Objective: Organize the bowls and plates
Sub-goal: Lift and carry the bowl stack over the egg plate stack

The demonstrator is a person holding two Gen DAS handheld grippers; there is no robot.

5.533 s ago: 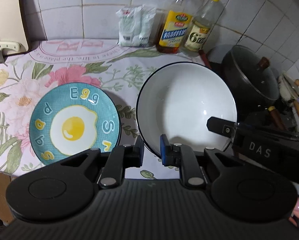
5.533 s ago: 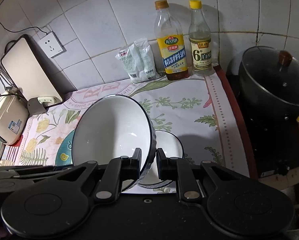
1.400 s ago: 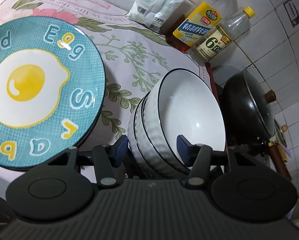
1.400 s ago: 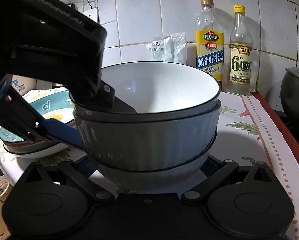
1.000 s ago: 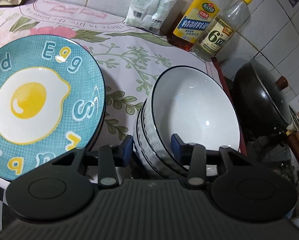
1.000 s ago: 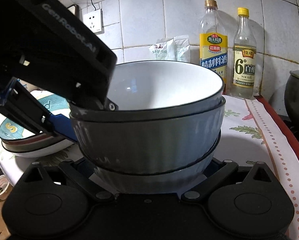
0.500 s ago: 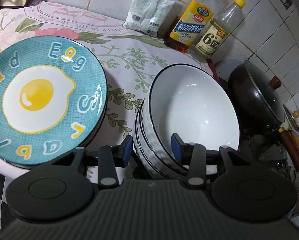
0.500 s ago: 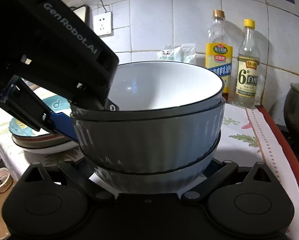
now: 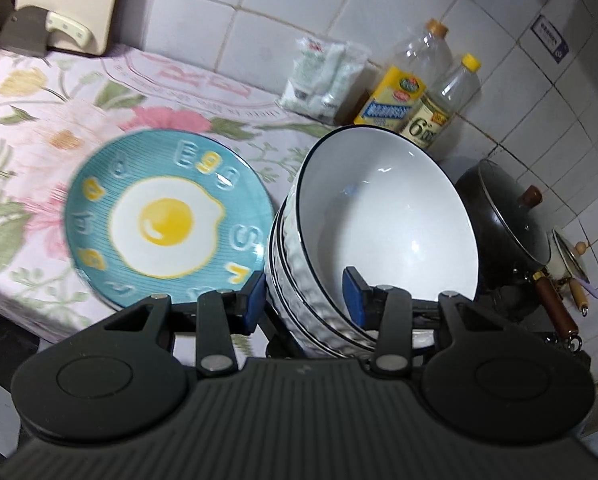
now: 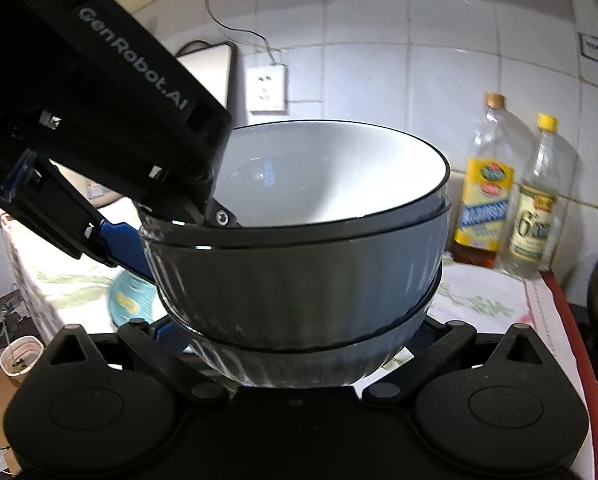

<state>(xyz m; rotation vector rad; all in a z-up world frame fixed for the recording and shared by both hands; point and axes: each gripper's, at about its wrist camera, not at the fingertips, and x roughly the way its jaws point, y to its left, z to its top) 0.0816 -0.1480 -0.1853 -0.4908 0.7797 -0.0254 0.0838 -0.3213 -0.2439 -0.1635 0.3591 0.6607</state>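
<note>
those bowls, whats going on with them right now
Both hand-held grippers are on a stack of nested white bowls. The left gripper clamps the stack's near rim, one finger inside the top bowl and one outside. The right gripper cradles the stack's base between wide-spread fingers. The egg plate sits on the floral tablecloth to the left, in front of two bottles.

Egg plate (image 9: 167, 220) lies left of stacked bowls (image 9: 379, 232).
</note>
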